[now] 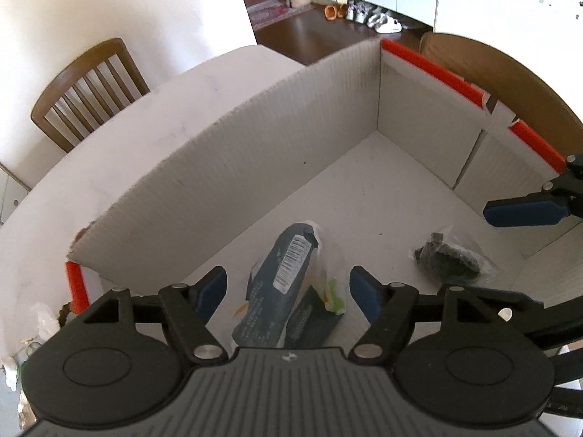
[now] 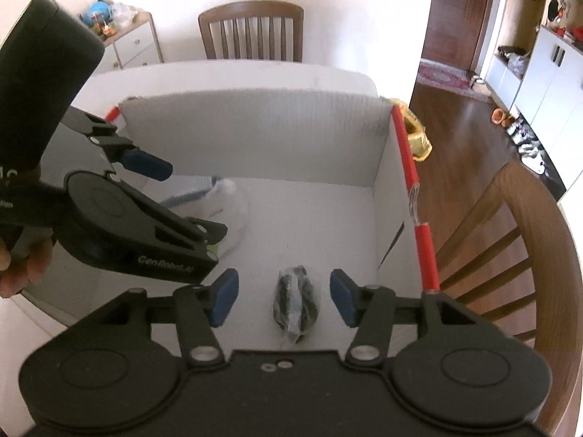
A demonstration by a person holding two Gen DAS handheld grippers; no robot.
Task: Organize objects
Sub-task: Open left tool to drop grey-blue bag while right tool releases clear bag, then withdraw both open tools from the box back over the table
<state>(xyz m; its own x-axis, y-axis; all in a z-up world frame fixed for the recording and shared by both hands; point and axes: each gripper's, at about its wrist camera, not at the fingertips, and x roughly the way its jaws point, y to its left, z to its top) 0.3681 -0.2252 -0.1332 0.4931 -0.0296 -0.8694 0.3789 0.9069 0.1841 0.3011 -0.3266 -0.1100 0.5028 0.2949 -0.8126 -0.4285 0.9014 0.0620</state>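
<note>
Packaged dark items [image 1: 288,284] lie on the floor of the white cardboard box [image 1: 226,167]; left gripper [image 1: 288,291] and right gripper [image 2: 284,296] hover above, fingers spread, gripping nothing

A box [image 1: 291,127] sits on a table [image 1: 153,116]. Two things lie in the box, on its floor. A flat pack [image 1: 280,287] lies on the left side, near the left wall. A small bag [image 2: 296,300] lies to the right of it, well apart. One chair [image 2: 251,31] stands behind the table, past the far wall of the box. Another chair [image 2: 524,255] stands on the right, just beside the box.
</note>
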